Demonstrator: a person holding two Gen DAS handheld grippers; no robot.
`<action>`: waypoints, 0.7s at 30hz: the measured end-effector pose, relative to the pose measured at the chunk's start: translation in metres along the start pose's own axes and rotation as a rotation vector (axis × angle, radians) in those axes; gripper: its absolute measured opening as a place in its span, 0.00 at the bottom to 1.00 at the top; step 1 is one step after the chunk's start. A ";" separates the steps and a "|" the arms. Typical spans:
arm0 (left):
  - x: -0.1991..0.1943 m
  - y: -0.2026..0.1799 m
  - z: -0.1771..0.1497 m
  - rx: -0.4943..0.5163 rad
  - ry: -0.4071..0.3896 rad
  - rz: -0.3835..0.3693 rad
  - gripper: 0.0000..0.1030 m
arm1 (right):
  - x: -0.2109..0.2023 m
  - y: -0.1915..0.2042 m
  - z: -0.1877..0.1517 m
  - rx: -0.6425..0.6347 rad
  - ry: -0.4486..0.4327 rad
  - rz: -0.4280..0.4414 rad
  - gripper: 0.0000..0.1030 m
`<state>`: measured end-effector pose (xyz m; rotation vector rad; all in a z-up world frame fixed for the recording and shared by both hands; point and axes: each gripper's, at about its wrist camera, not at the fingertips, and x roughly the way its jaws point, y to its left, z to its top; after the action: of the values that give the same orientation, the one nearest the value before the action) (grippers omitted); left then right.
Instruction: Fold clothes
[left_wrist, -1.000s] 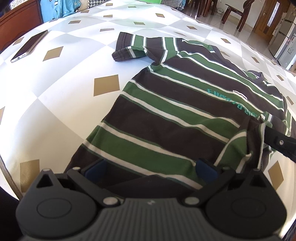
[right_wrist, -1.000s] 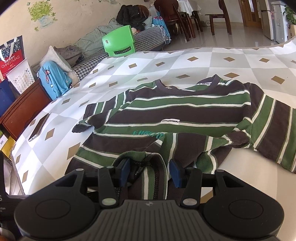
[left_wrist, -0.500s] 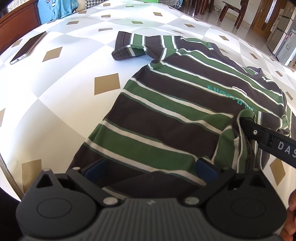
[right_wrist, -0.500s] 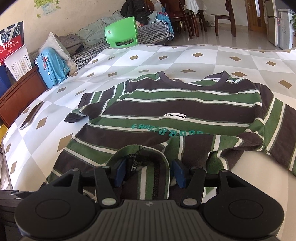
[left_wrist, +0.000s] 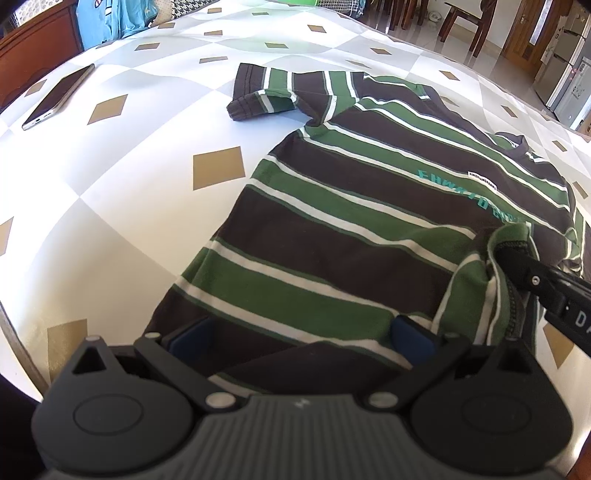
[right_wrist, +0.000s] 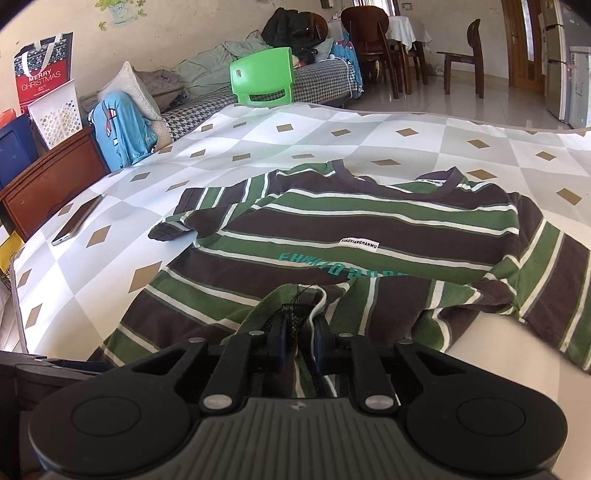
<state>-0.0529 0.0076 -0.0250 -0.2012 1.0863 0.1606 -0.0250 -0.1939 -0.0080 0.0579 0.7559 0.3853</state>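
A green, brown and white striped T-shirt (left_wrist: 369, 192) lies spread on the table, collar at the far side; it also shows in the right wrist view (right_wrist: 369, 236). My left gripper (left_wrist: 299, 338) is open wide, its blue pads either side of the shirt's bottom hem, which lies between them. My right gripper (right_wrist: 300, 332) is shut on a bunched fold of the hem and holds it lifted. In the left wrist view the right gripper (left_wrist: 517, 266) shows at the right edge with the fold draped over it.
A phone (left_wrist: 59, 96) lies on the diamond-patterned tablecloth (left_wrist: 147, 110) at the far left, also in the right wrist view (right_wrist: 77, 219). A wooden headboard (right_wrist: 48, 181), a green chair (right_wrist: 263, 75), a sofa with clothes and dining chairs stand beyond the table.
My right gripper's jaws have closed on the hem fold, which was loosely between them before. The right gripper has shifted toward the left one. The left gripper stays open at the hem.
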 end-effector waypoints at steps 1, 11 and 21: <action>0.000 0.000 0.000 -0.001 0.000 0.000 1.00 | -0.004 -0.001 0.000 0.007 -0.007 -0.004 0.14; -0.007 -0.008 -0.002 0.000 -0.009 -0.014 1.00 | -0.061 -0.002 -0.004 0.059 -0.081 -0.117 0.12; -0.013 -0.026 -0.006 0.050 -0.014 -0.037 1.00 | -0.131 -0.005 -0.043 0.196 -0.095 -0.247 0.12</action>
<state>-0.0580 -0.0197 -0.0144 -0.1752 1.0707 0.1016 -0.1386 -0.2497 0.0457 0.1644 0.6956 0.0722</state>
